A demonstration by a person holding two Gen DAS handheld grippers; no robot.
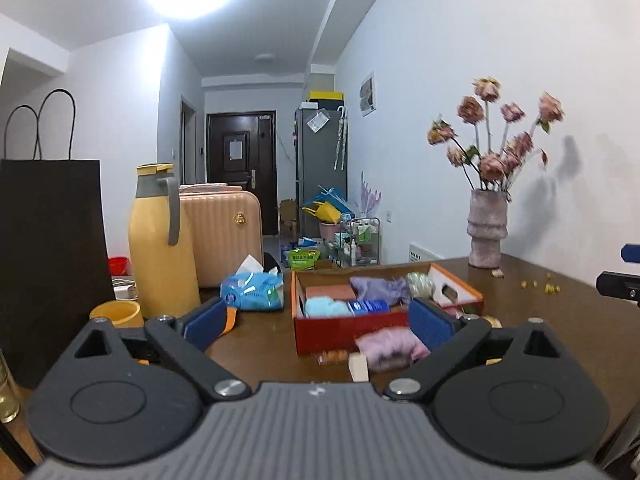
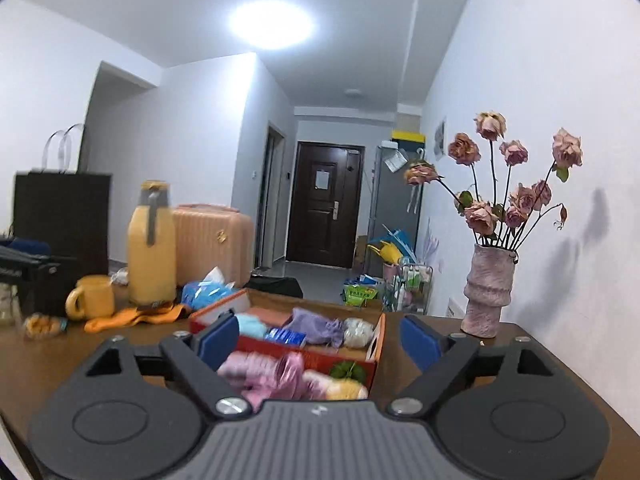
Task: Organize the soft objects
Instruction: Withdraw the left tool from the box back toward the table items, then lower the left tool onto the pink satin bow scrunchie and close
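Red-orange open box [image 1: 340, 326] on the brown tabletop, toward its far edge — it holds a light-blue soft piece [image 1: 325, 306], a blue packet [image 1: 369, 306], a crumpled lilac cloth [image 1: 380, 289] and a pale netted bundle [image 1: 420, 282], packed side by side. Against its near wall lie pink fluffy pieces [image 1: 390, 346] — blurred. An orange cloth [image 2: 136, 317] lies flat toward the table's left edge.
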